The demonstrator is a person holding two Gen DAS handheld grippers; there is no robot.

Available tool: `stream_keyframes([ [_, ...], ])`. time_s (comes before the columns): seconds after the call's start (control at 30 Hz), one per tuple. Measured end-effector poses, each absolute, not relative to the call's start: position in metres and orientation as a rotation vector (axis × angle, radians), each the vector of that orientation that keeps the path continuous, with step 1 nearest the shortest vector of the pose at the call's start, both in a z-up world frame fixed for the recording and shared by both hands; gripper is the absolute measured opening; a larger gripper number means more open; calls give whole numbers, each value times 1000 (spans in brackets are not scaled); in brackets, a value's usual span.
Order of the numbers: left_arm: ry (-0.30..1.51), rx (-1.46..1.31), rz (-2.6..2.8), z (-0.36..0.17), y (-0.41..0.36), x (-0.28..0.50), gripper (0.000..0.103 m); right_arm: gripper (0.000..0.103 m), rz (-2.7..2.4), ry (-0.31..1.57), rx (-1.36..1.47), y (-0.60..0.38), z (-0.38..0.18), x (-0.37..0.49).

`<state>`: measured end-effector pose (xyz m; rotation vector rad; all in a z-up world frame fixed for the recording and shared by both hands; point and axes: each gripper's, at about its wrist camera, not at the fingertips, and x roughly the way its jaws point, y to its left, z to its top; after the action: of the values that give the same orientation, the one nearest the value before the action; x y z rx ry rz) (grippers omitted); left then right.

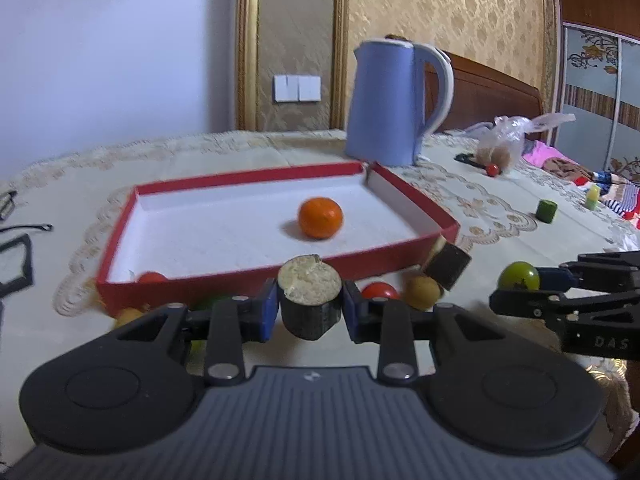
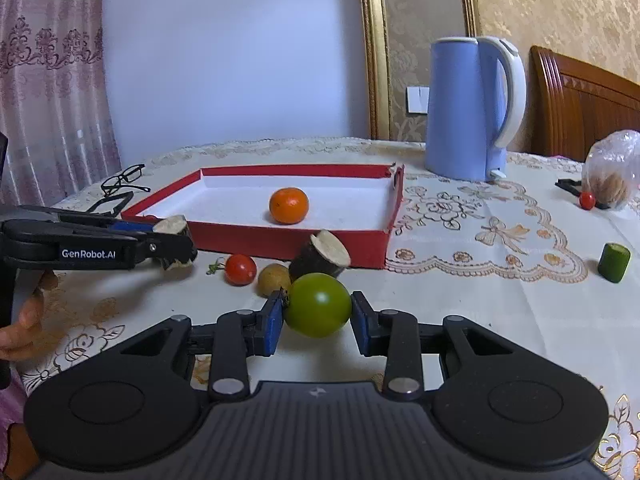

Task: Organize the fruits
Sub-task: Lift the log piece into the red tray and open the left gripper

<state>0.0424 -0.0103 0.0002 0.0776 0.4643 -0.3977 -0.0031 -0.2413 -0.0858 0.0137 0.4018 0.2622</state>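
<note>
Mid-transfer over the lace-clothed counter [image 2: 460, 300]: red tray [image 1: 412, 196] just ahead of both claws, holding one tangerine [image 1: 320, 217]. Left claw [image 1: 310, 306] clenched on a dark-skinned cut chunk [image 1: 310, 296]; right claw [image 2: 318, 314] grasping a green tomato [image 2: 318, 304]. Next: lifting over the near rim, clear of loose red tomato [image 2: 240, 269] and kettle [image 2: 468, 108].

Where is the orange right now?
The orange sits alone inside the red tray, in front of the blue kettle in both views.
</note>
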Motion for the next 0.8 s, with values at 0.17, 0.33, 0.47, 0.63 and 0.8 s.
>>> stream_keyframes([
  [0.17,446,69,-362,7,-3,45,30,35,277,379,5,-238,-80,-8],
  [0.33,435,57,-320,10,4,45,30,35,285,356,-1,-234,-72,-9],
  [0.47,438,48,-313,11,6,46,30,35,284,346,-11,-231,-65,-3],
  [0.63,430,42,-299,13,11,48,30,35,292,331,-17,-224,-58,2],
  [0.8,426,39,-295,14,13,46,31,35,302,314,-37,-217,-52,9],
])
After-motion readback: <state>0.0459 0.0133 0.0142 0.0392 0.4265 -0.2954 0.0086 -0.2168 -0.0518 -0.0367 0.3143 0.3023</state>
